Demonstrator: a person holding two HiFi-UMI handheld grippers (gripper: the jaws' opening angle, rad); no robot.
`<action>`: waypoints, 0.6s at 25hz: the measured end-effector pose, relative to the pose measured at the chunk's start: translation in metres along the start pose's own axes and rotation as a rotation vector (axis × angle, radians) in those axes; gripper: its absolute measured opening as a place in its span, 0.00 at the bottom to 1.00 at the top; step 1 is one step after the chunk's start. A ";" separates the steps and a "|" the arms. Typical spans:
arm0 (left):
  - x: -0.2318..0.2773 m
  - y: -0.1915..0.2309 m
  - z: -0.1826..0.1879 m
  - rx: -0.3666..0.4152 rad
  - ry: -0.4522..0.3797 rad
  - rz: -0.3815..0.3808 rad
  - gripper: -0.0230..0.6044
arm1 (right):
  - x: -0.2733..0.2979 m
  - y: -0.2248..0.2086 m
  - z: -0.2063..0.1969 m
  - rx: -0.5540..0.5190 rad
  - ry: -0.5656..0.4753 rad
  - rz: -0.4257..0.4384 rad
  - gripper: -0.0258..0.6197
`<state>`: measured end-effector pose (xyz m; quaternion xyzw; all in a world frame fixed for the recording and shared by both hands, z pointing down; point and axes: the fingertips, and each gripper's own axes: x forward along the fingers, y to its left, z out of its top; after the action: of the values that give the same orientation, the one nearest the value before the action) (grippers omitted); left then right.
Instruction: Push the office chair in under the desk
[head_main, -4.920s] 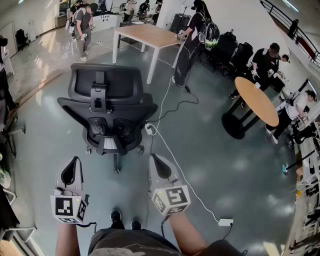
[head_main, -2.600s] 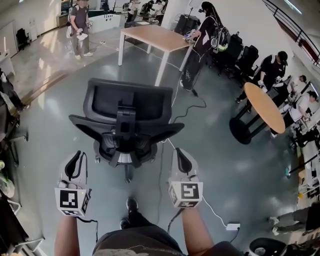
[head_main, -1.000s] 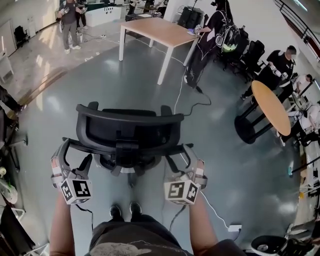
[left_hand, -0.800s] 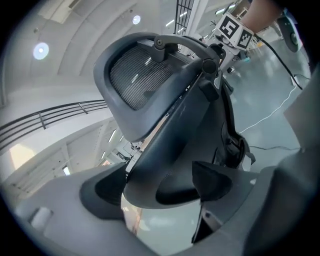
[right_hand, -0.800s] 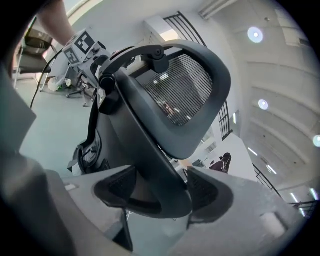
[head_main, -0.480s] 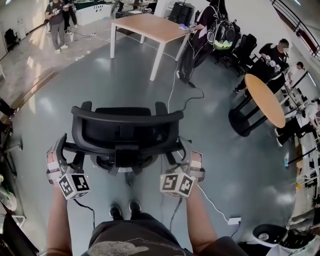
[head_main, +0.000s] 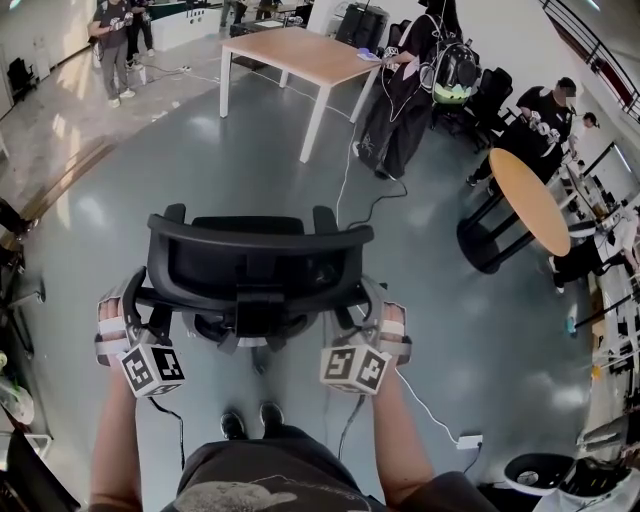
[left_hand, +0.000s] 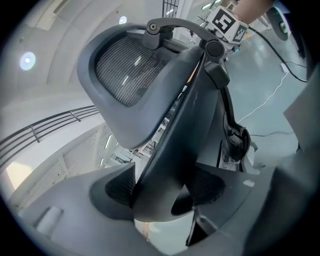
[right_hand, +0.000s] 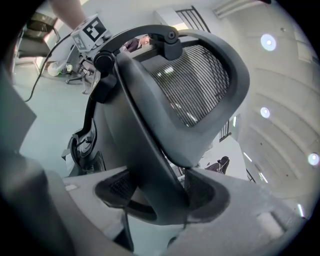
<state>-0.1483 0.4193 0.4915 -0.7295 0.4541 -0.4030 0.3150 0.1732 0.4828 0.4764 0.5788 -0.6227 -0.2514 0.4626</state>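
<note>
**Both grippers on the chair back, desk far off**

The office chair stands on the grey floor just in front of the person, its back turned toward them and its seat facing away. It is out in the open, well apart from the desk, a pale wooden top on white legs at the far end of the room, slightly right of the chair.

The left gripper is at the left end of the backrest frame. Its jaws have just been closing, and in the left gripper view the dark side bar of the frame sits between them with both pads against it – partly open, clamped on the bar. The right gripper mirrors this at the right end: its own view shows the opposite side bar gripped between both pads, the jaws about as far apart.

A white cable trails across the floor from the desk toward the chair. A round wooden table stands to the right, with people near it and at the desk.
</note>
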 end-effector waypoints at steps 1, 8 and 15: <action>0.001 -0.001 0.000 0.016 0.003 -0.013 0.55 | 0.002 0.001 -0.001 -0.004 0.002 0.003 0.47; 0.012 0.012 0.009 0.107 0.050 -0.071 0.50 | 0.013 -0.010 0.005 -0.005 0.038 0.028 0.47; 0.018 0.013 0.000 0.101 0.036 -0.082 0.49 | 0.014 -0.004 0.010 -0.004 0.049 0.025 0.47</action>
<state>-0.1488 0.3982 0.4861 -0.7232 0.4085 -0.4510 0.3266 0.1673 0.4664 0.4728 0.5760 -0.6179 -0.2329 0.4819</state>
